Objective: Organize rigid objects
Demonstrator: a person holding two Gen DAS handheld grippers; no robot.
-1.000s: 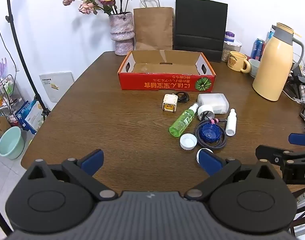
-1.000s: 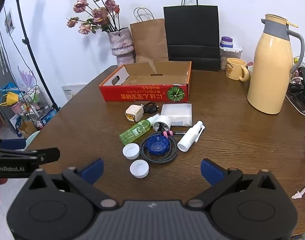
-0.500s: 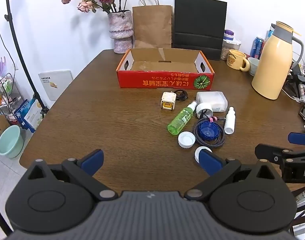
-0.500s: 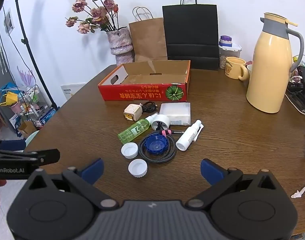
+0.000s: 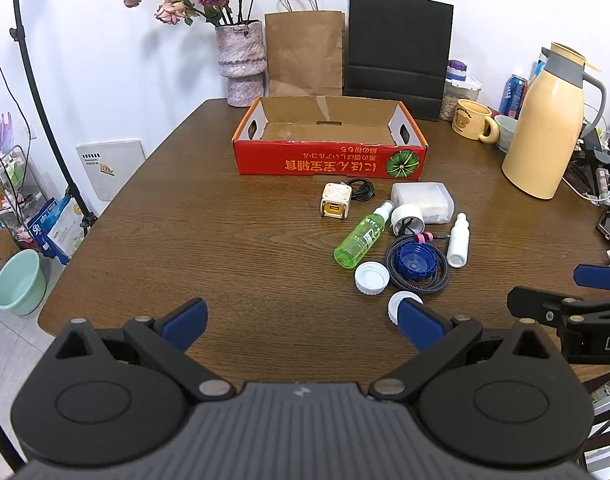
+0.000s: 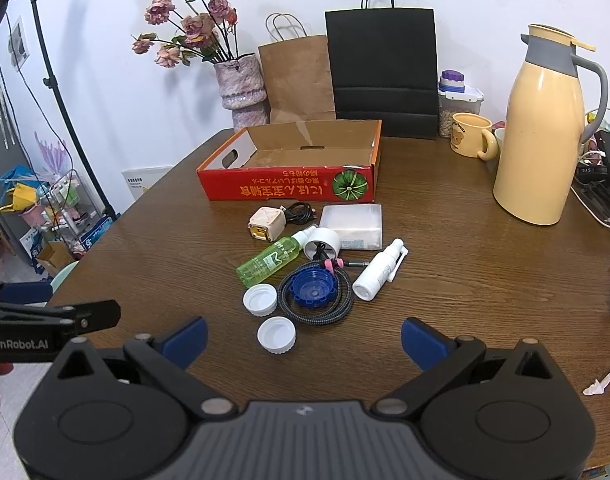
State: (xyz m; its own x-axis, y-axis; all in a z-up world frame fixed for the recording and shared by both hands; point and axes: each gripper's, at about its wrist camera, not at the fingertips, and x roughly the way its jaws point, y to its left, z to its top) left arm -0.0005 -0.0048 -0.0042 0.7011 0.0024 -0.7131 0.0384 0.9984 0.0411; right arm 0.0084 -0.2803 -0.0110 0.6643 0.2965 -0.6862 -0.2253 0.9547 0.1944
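An empty red cardboard box point(image 5: 331, 162) point(image 6: 289, 184) stands mid-table. In front of it lies a cluster: a cream cube charger point(image 5: 336, 200) point(image 6: 267, 223), a green spray bottle point(image 5: 359, 237) point(image 6: 271, 259), a white plastic case point(image 5: 423, 201) point(image 6: 355, 222), a white spray bottle point(image 5: 458, 240) point(image 6: 379, 269), a blue cap point(image 5: 416, 260) point(image 6: 315, 289) inside a coiled cable, and two white caps point(image 5: 370, 277) point(image 6: 276, 334). My left gripper point(image 5: 301, 322) and right gripper point(image 6: 303, 338) are open and empty, near the table's front edge, short of the cluster.
A yellow thermos point(image 5: 545, 120) point(image 6: 543, 124), a yellow mug point(image 5: 471, 119) and cables stand at the right. A flower vase point(image 5: 241, 64), a brown bag point(image 5: 303, 54) and a black bag point(image 5: 399, 50) line the back wall. A light stand point(image 5: 37, 92) is left.
Both grippers have drifted slightly back from the cluster, so the objects sit a little higher in view. Both stay open and empty.
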